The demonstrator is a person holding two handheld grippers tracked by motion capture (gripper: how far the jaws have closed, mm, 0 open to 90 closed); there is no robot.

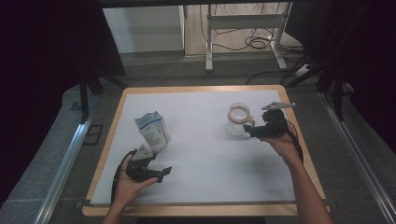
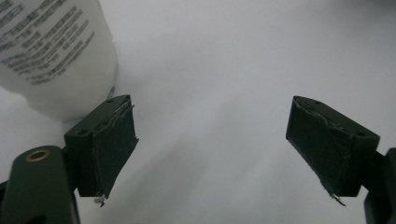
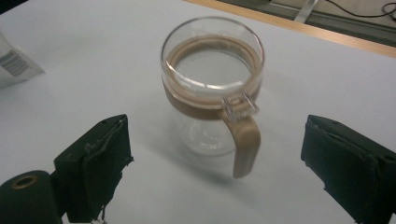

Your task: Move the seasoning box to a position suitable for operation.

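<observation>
Overhead, right gripper jaws wide, glass jar at nine o'clock, wooden band and strap resolved in right gripper view, left gripper wide, white pouch at twelve.

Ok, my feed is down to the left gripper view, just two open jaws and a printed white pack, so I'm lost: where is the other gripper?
Observer: The right gripper is at the right side of the table, open, facing a glass jar.
Operator: Is it holding the jar?
Observer: No. In the right gripper view the jar stands ahead of the jaws, touching neither.
Operator: Anything in the jar?
Observer: It looks empty, lid off; a tan band circles its neck and a tan strap hangs down its side.
Operator: And my pack?
Observer: The white pouch stands upright just beyond the left gripper.
</observation>
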